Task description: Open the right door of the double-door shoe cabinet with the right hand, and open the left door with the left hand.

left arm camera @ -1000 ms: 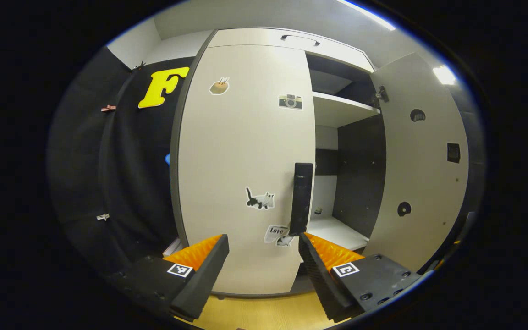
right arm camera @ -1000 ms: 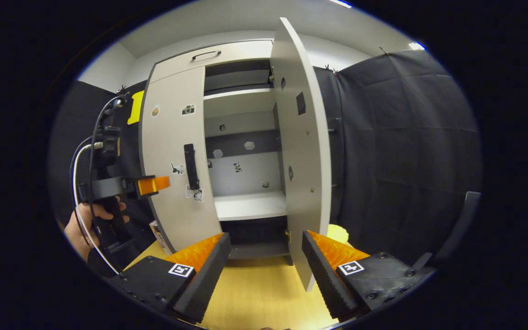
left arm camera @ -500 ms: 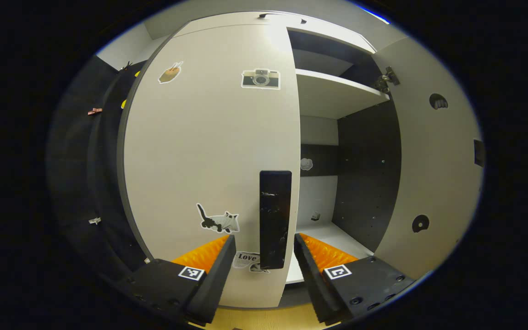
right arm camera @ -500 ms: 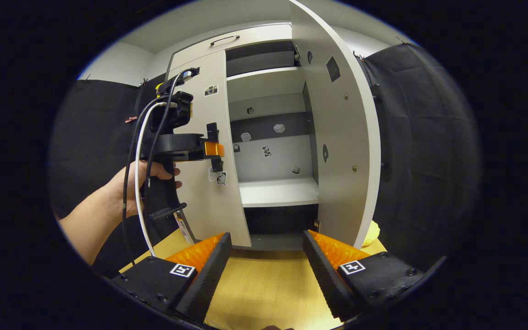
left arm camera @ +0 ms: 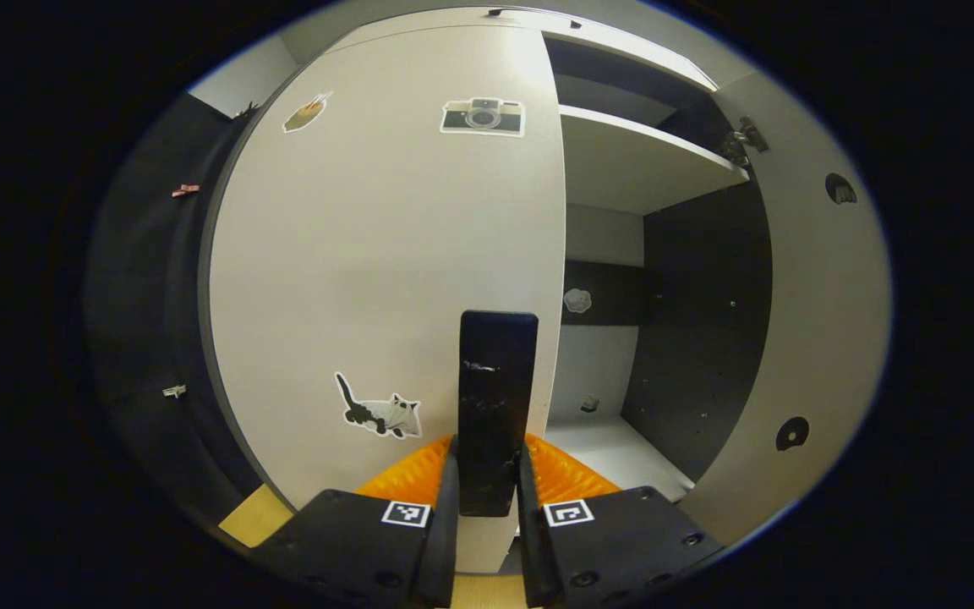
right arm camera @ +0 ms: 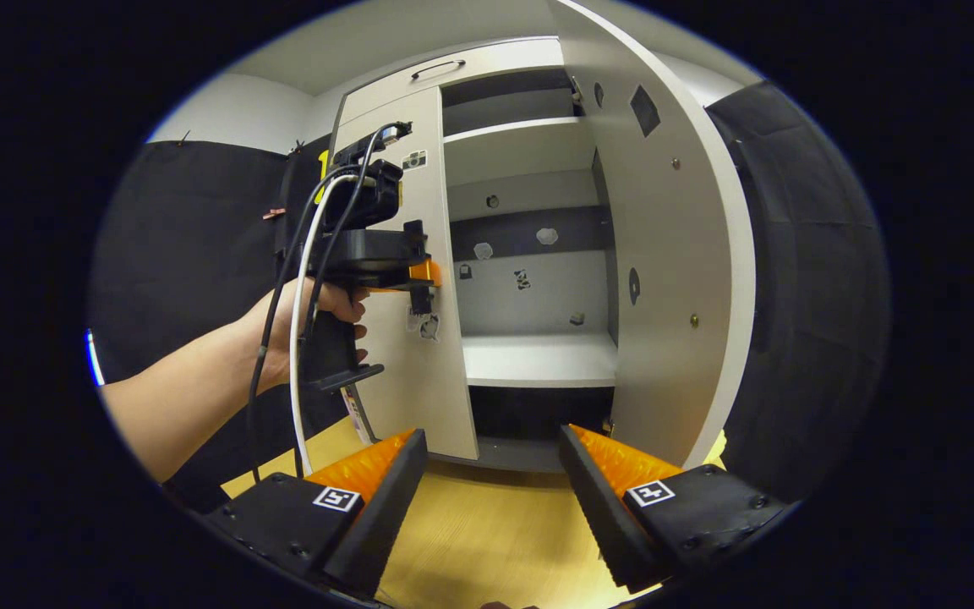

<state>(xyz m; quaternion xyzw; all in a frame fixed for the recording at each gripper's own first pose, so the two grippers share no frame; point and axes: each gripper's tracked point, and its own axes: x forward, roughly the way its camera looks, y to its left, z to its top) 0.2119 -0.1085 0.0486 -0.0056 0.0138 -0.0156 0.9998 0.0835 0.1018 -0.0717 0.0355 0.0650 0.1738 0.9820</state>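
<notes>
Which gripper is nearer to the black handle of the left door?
Left. The left gripper is closed around the black handle; the right gripper hangs open over the floor before the cabinet, apart from it.

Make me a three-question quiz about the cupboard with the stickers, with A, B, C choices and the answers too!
1. Where is the cat sticker?
A. on the closed left door
B. on the open right door
C. on the floor

2. What colour is the handle on the left door?
A. yellow
B. black
C. white

3. What is the left tool doing?
A. hanging open in the air
B. squeezing the handle
C. resting on a shelf

Answers:
1 A: in the left gripper view the cat sits on the left door's front, beside the handle.
2 B: the upright bar looks black against the pale door.
3 B: both fingers press the bar's sides, while the right tool stands open before the already opened right door.
</notes>
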